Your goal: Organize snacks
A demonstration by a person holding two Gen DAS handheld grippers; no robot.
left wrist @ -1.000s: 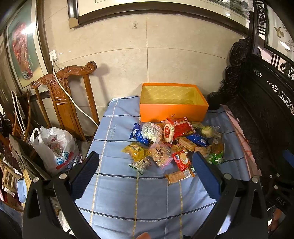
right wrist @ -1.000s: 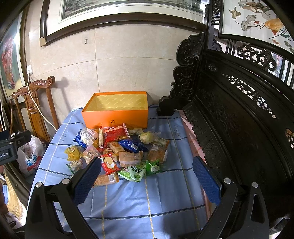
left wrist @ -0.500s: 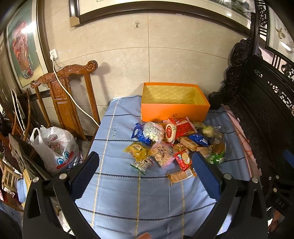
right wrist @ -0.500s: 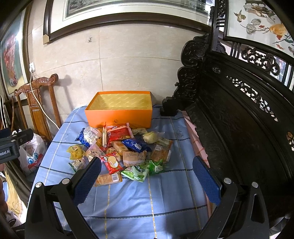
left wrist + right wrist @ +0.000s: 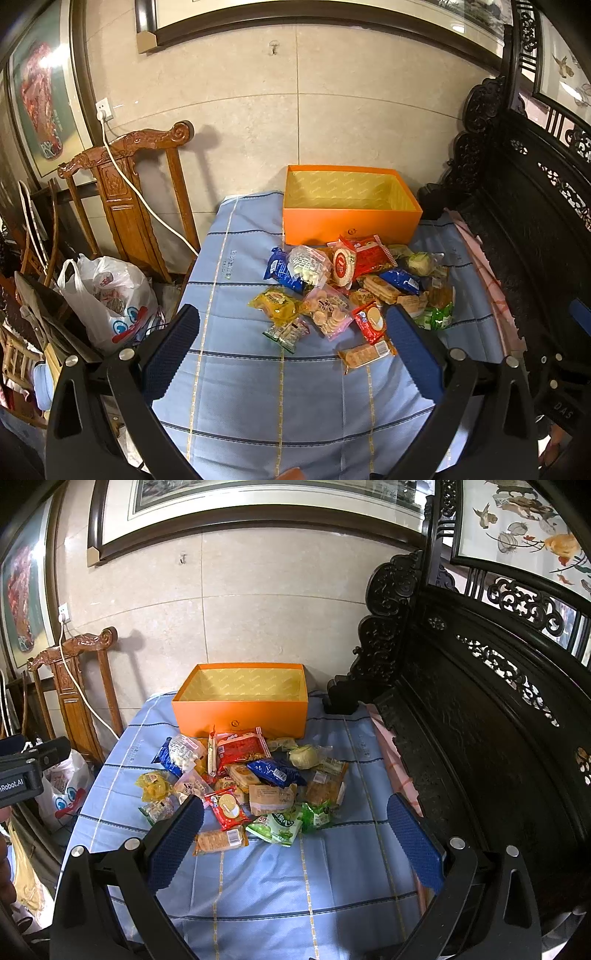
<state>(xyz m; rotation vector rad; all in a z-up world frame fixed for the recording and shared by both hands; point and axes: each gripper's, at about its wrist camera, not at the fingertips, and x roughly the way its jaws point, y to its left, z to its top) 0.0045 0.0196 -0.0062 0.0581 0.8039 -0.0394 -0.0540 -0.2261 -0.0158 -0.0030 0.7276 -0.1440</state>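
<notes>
The left tongs (image 5: pixel 291 347) stand wide apart with nothing between them, their blue pads (image 5: pixel 171 352) ribbed and set on black plastic arms low in the frame. The right tongs (image 5: pixel 295 830) gape just as wide and are equally bare, with the same knurled blue facing.

The snacks (image 5: pixel 347 291) lie heaped at the centre of both views on a desk under a light blue woven cloth (image 5: pixel 258 398) crossed by dark and yellow stripes. Most are crinkled, glossy wrappers: a yellow packet (image 5: pixel 275 302) at the pile's left edge, a clear pink bag of round biscuits (image 5: pixel 327 310), a red packet with a round picture (image 5: pixel 227 808), a dark blue foil pack (image 5: pixel 277 770), a green pouch (image 5: pixel 279 825) and a flat tan biscuit bar (image 5: pixel 219 840) nearest the lower edge. Several packets overlap, so those underneath show only as corners, and their printing is too small to read.

Just behind the pile, toward the upper middle, sits an orange cardboard box (image 5: pixel 240 710), rectangular and lidless, with a patterned yellow lining; its floor is hidden by the near wall.

At the left stands a carved wooden chair (image 5: pixel 125 192) with a white cable draped across it, and a white plastic bag (image 5: pixel 107 295) below. Dark carved furniture (image 5: pixel 480 720) fills the right side, cut off by the frame.
</notes>
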